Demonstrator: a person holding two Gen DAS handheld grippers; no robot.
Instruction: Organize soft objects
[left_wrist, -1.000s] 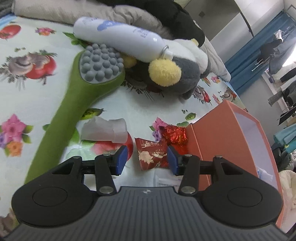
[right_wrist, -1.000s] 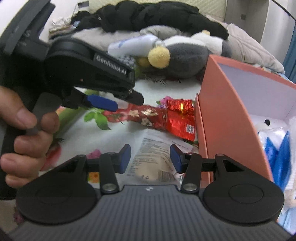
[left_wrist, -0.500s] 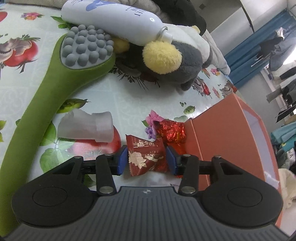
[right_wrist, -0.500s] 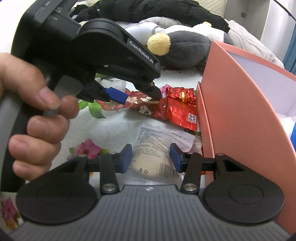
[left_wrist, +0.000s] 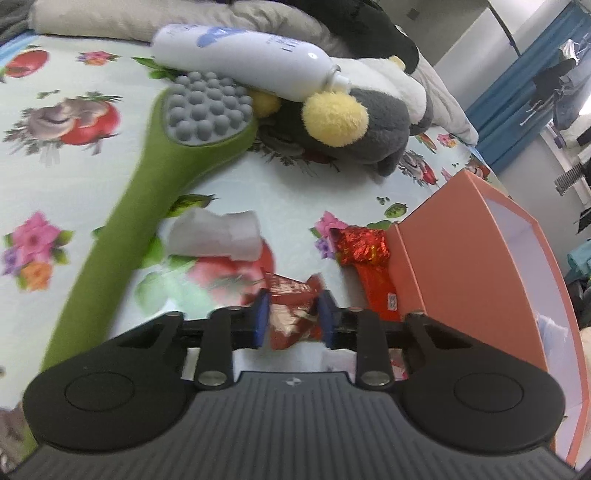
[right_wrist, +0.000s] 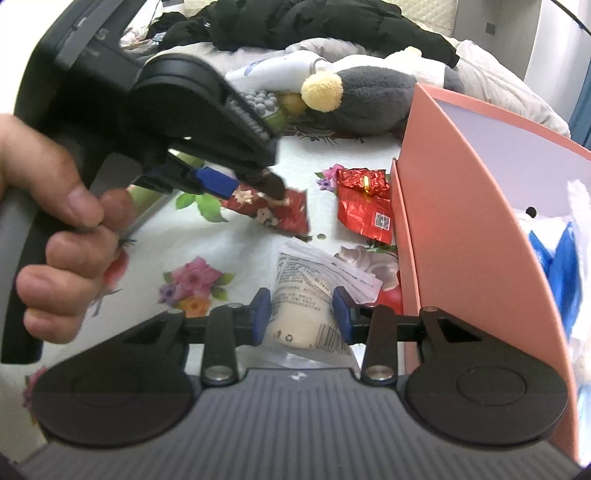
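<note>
My left gripper (left_wrist: 291, 317) is shut on a red flowered snack packet (left_wrist: 291, 314) and holds it just above the floral sheet; in the right wrist view that packet (right_wrist: 280, 212) hangs from the left gripper (right_wrist: 258, 186). My right gripper (right_wrist: 301, 319) is open, its pads either side of a clear bag with a pale bun (right_wrist: 306, 314) lying on the sheet. A crinkled red foil packet (left_wrist: 364, 245) lies against the orange box (left_wrist: 461, 258), also in the right wrist view (right_wrist: 365, 201). A grey plush toy (left_wrist: 354, 125) lies further back.
A green massage brush (left_wrist: 147, 199), a white lotion bottle (left_wrist: 243, 59) and a crumpled tissue (left_wrist: 218, 238) lie on the sheet. The orange box (right_wrist: 454, 206) holds blue and white soft items (right_wrist: 554, 266). Dark clothes (right_wrist: 314, 26) are piled behind.
The left gripper closed on the flowered packet and lifted it off the sheet. The right gripper moved down and forward so its pads flank the bun bag.
</note>
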